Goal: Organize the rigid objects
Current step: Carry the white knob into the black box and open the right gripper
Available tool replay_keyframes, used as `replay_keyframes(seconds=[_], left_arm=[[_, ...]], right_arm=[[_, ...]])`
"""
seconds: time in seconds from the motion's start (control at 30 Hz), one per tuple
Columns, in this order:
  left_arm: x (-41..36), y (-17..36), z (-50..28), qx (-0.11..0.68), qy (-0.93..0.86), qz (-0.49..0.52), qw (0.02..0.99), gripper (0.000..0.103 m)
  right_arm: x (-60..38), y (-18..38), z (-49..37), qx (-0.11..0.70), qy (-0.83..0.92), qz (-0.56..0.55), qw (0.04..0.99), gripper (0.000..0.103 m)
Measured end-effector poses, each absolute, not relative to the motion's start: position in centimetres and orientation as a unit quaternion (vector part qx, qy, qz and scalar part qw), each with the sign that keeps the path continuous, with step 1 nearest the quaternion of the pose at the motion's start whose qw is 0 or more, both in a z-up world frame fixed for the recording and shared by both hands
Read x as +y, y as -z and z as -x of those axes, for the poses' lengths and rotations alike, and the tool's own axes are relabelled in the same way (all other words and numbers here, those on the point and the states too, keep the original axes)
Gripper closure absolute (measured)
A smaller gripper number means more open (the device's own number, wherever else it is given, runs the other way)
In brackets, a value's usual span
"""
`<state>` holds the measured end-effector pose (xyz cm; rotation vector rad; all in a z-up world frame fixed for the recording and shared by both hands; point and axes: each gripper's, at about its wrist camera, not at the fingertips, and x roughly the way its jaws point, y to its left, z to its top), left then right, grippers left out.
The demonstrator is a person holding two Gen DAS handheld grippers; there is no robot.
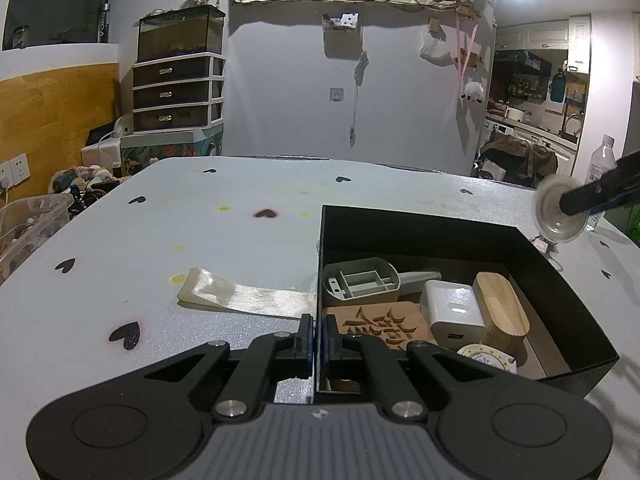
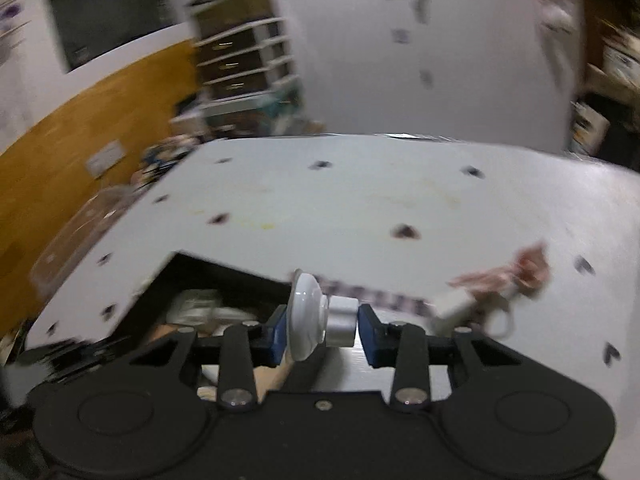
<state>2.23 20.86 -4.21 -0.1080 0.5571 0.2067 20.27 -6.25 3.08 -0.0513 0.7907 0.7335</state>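
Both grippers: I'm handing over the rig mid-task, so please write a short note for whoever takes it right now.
Left gripper: shut on the near wall of the black box, steadying it.
Right gripper: shut on a white disc with a knob, carried above the box's edge; that view is blurred.
Done: in the box are a grey tray, carved board, charger, wooden case and a round tin.
Left: put the disc in; then the ribbon and the pink keyring item on the table.

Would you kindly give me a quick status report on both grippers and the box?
Left gripper shut on black box near wall. Right gripper shut on white suction knob, over box's far corner. Box holds charger, wooden pieces. Nothing blocking.
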Motion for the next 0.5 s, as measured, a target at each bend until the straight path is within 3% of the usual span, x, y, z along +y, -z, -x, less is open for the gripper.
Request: replay_keyframes(seconds=[0.5], left_arm=[[20.8, 4.0, -2.3, 0.274, -0.1, 0.052, 0.955, 0.099]], right_arm=[[5.7, -0.8, -13.8, 0.364, -0.547, 0.243, 0.714, 0.065]])
